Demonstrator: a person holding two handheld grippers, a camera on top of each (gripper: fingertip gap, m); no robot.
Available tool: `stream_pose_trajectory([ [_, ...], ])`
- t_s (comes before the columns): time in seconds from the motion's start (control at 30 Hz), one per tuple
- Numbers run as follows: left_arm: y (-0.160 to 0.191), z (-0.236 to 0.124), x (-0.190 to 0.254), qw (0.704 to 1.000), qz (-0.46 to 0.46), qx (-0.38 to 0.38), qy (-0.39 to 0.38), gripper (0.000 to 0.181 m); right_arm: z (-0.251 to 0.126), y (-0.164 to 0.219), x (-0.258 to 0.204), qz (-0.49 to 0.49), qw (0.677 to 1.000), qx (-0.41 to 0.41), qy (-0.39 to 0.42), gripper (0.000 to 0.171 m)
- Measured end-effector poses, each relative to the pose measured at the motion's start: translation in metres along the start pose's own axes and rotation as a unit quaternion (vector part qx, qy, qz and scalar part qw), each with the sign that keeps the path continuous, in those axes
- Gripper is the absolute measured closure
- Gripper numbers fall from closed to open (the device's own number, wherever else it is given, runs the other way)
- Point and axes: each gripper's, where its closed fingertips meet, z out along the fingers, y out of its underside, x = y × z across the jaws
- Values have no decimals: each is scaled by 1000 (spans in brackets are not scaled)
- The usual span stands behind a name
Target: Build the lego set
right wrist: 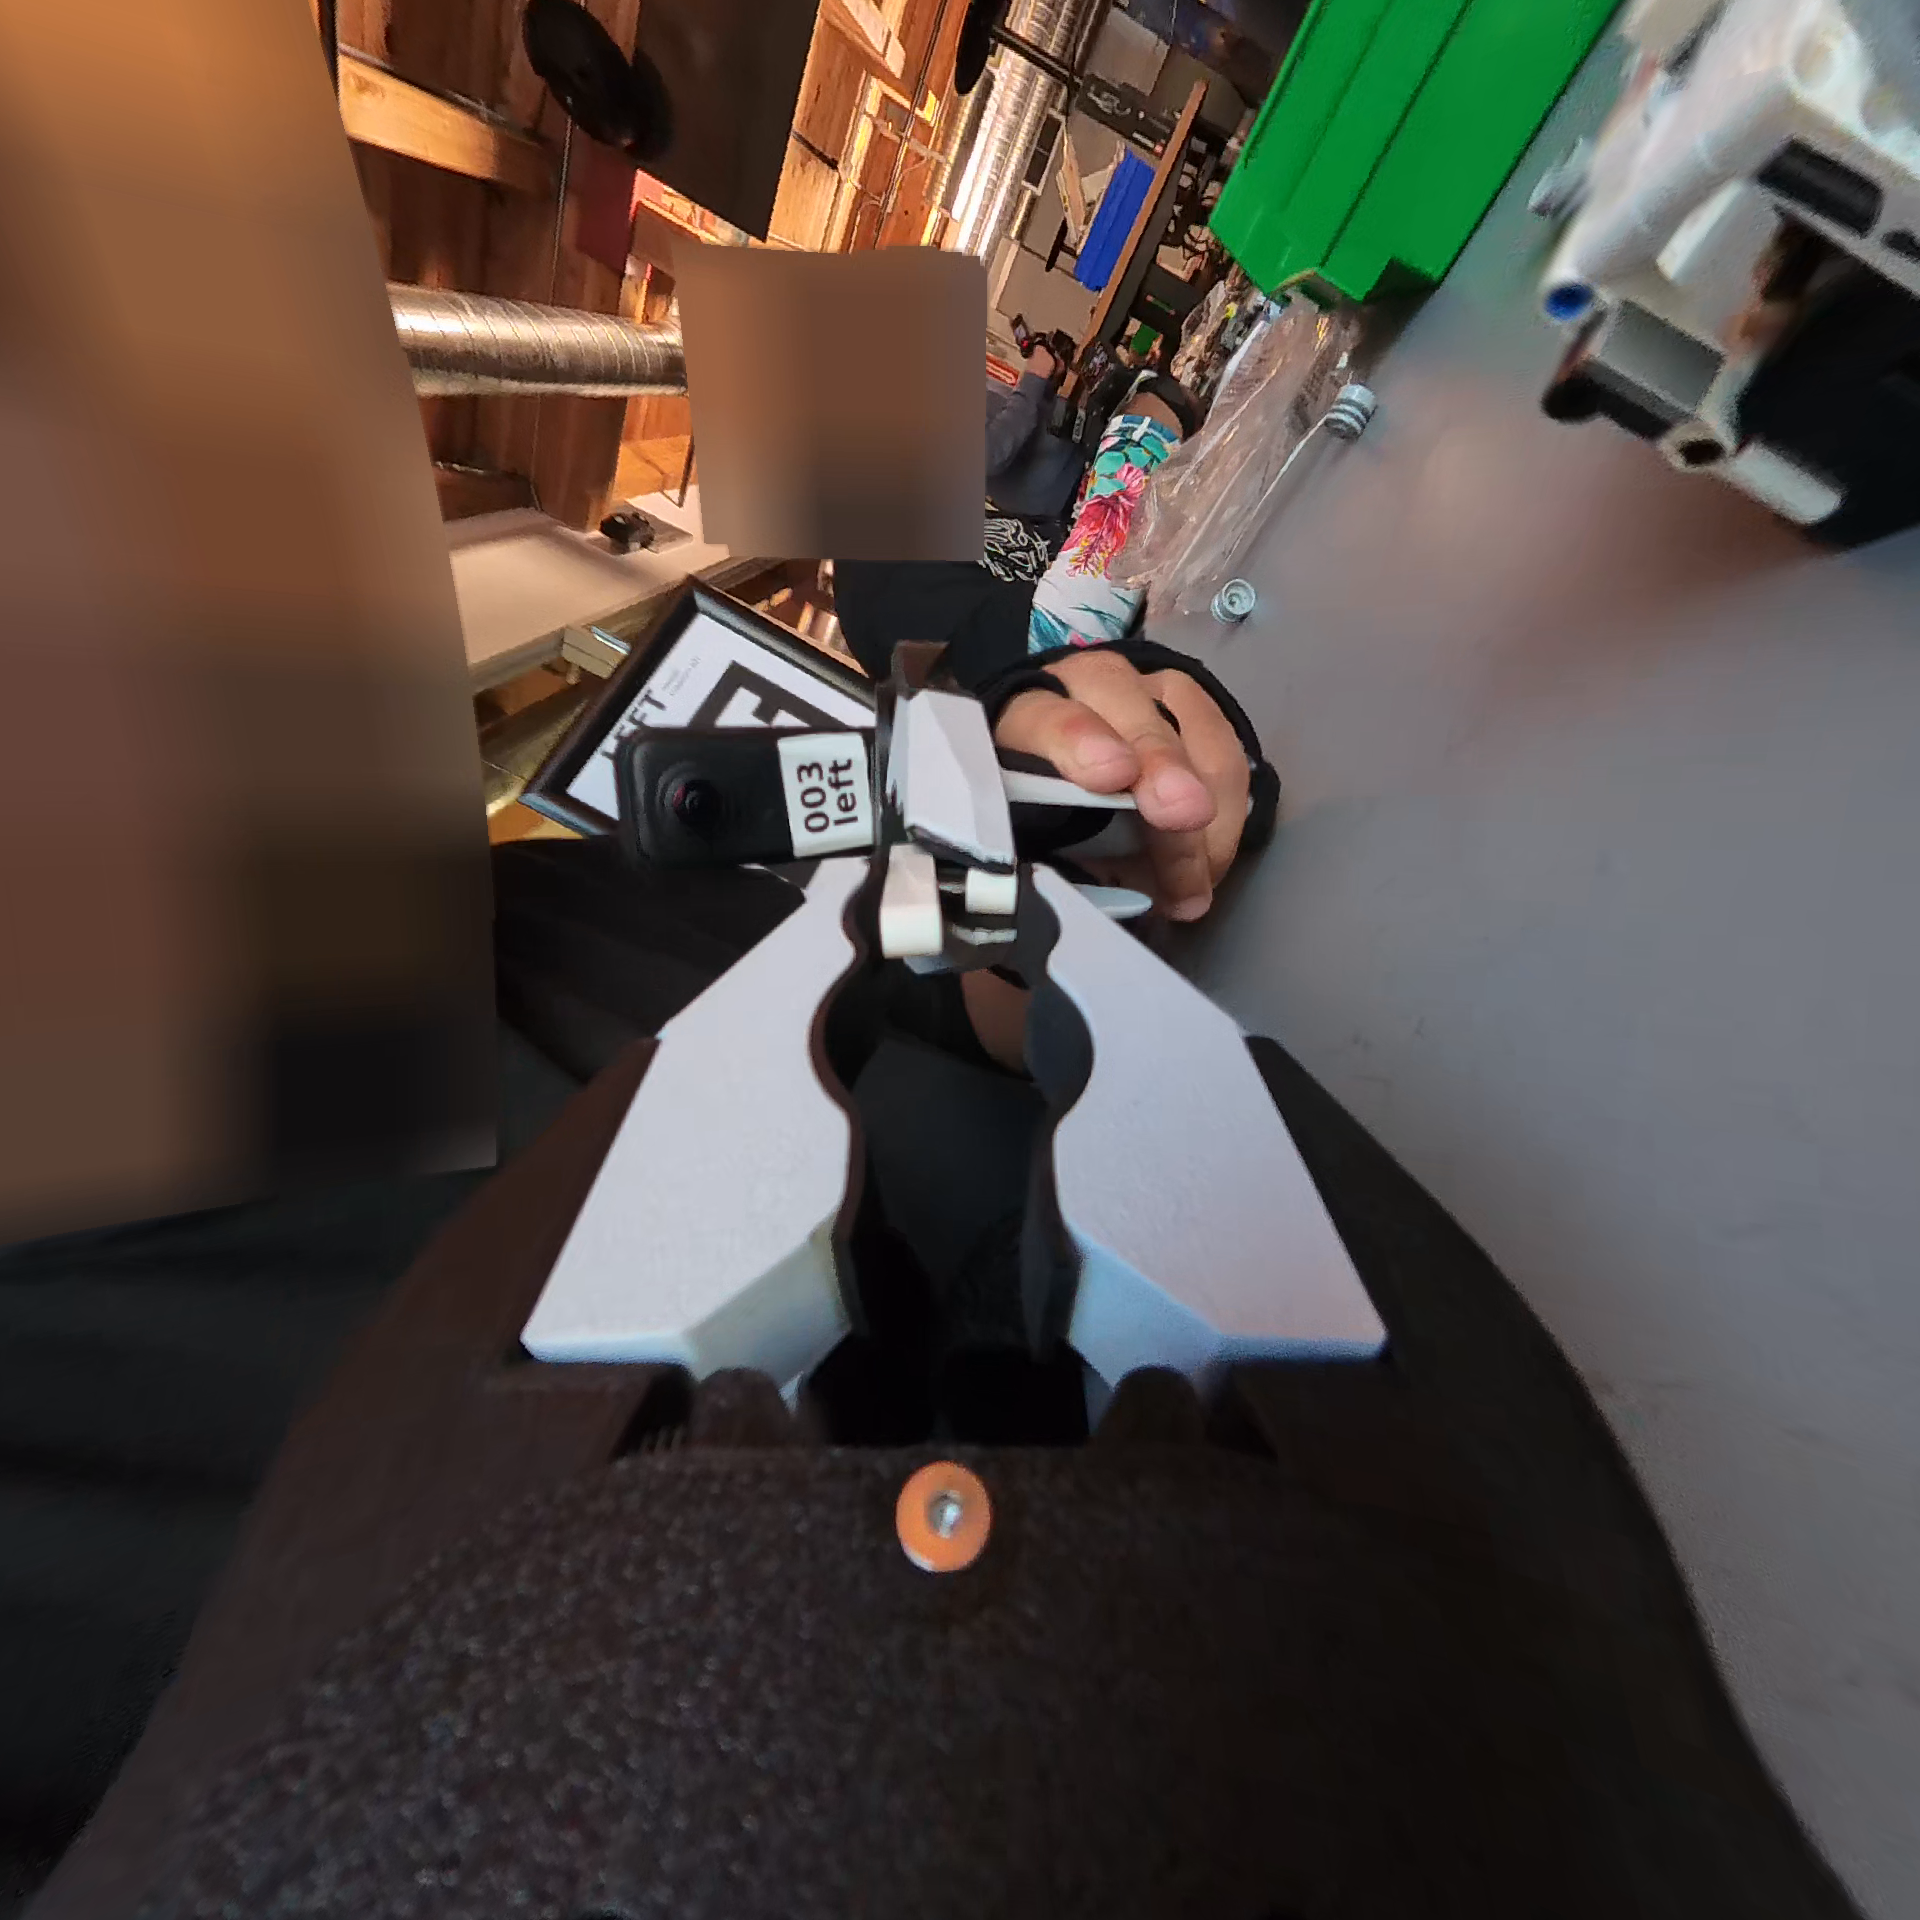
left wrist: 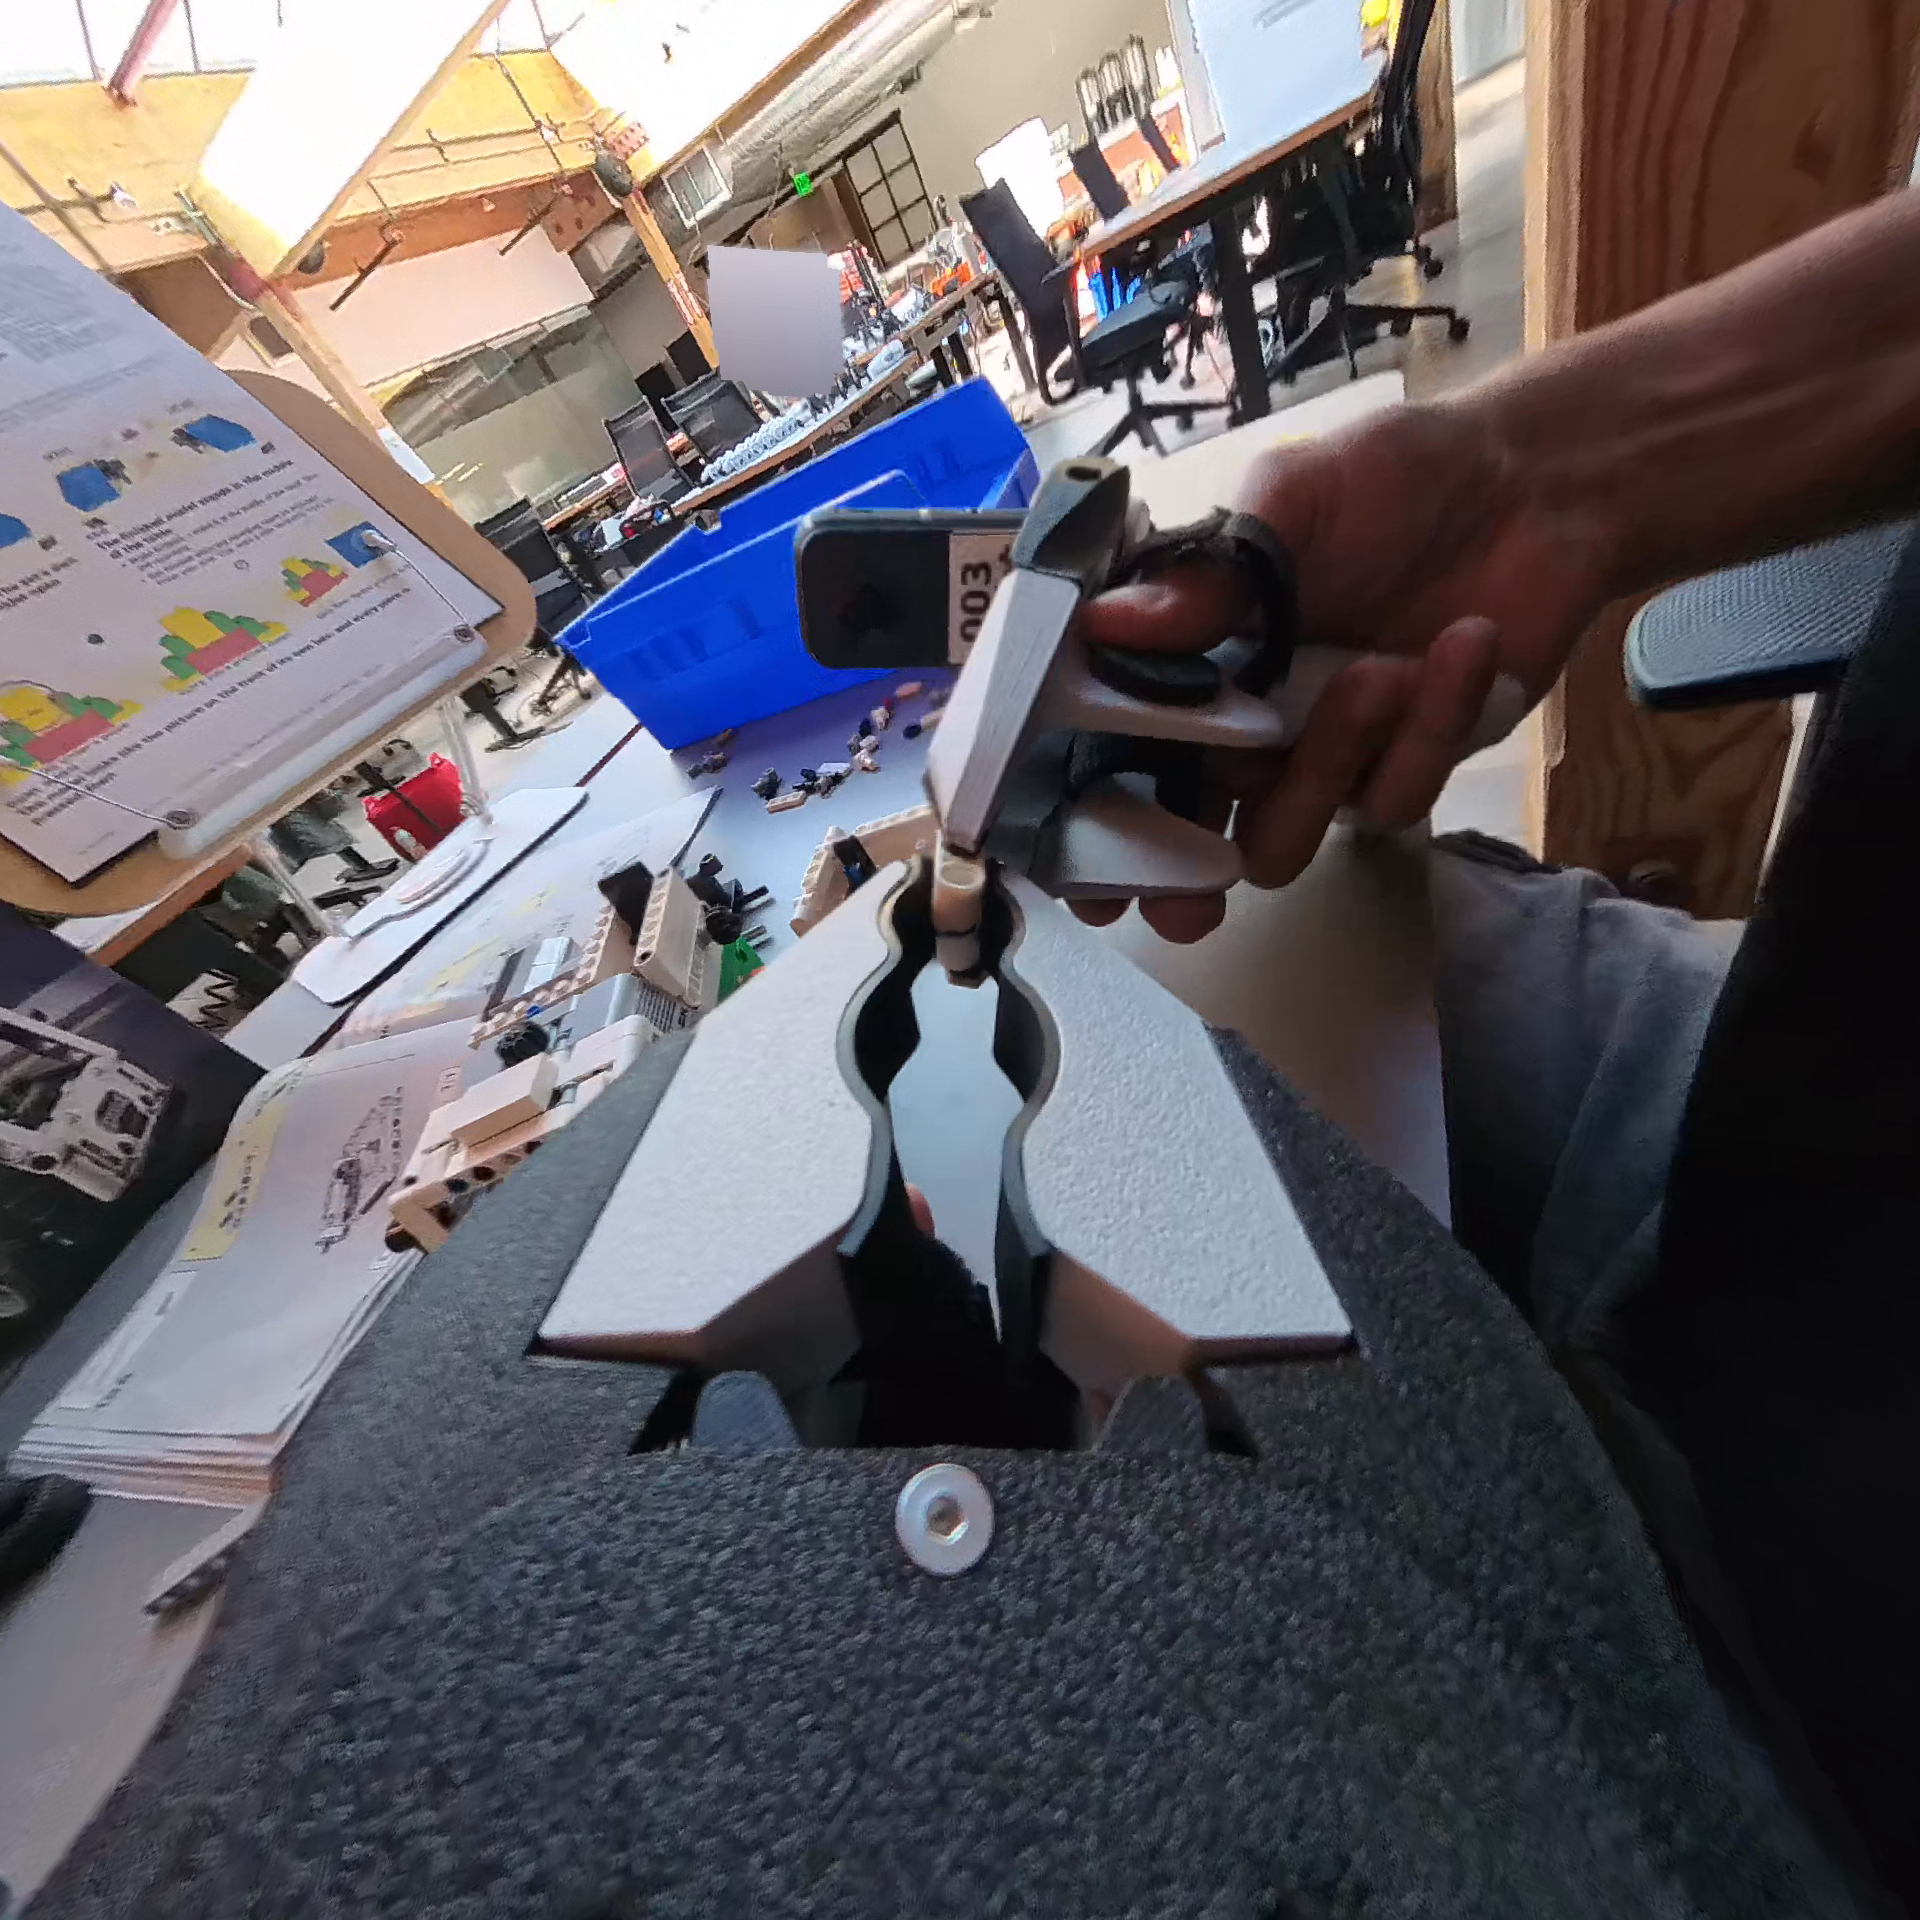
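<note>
In the left wrist view my left gripper is shut on a small cream lego piece with a black pin at its lower end, held above the table. My right gripper, held by a bare hand, comes in from the upper right and its tips touch the top of that piece. In the right wrist view my right gripper is shut on a small white lego piece. My left gripper, held by a gloved hand, points at it tip to tip with a second white and black piece. The two pieces meet.
A blue bin stands at the back, with several loose pieces before it. Part-built white assemblies lie left beside instruction booklets and a sheet on a stand. A green bin and white model show right. The grippers are tip to tip, or close to it.
</note>
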Motion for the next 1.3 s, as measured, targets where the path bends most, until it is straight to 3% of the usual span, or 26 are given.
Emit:
stream_pose_trajectory([
  [0.03,-2,-1,-1,1000,-15,8,3,174,1,0,-2,-27,1000,-4,6,148],
  [0.2,-5,-9,-6,996,-84,29,32,154,-6,-10,-2,-168,983,1,68,148],
  [0.33,-14,-14,-4,978,-171,62,99,151,-10,-11,-2,-370,919,-26,131,148],
  [0.43,-22,-16,1,966,-205,86,134,154,-8,-10,-14,-433,894,-29,106,148],
  [0.67,-22,-16,7,974,-168,83,126,158,-9,-4,-15,-479,873,-61,77,149],
  [0.83,-24,-17,8,974,-165,91,129,161,-9,0,-17,-463,882,-70,59,148],
  [0.9,-25,-18,13,973,-157,94,144,174,-9,-1,-15,-463,882,-66,66,148],
  [1.3,-22,-18,18,971,-157,77,162,174,-11,3,-13,-478,872,-84,65,146],
])
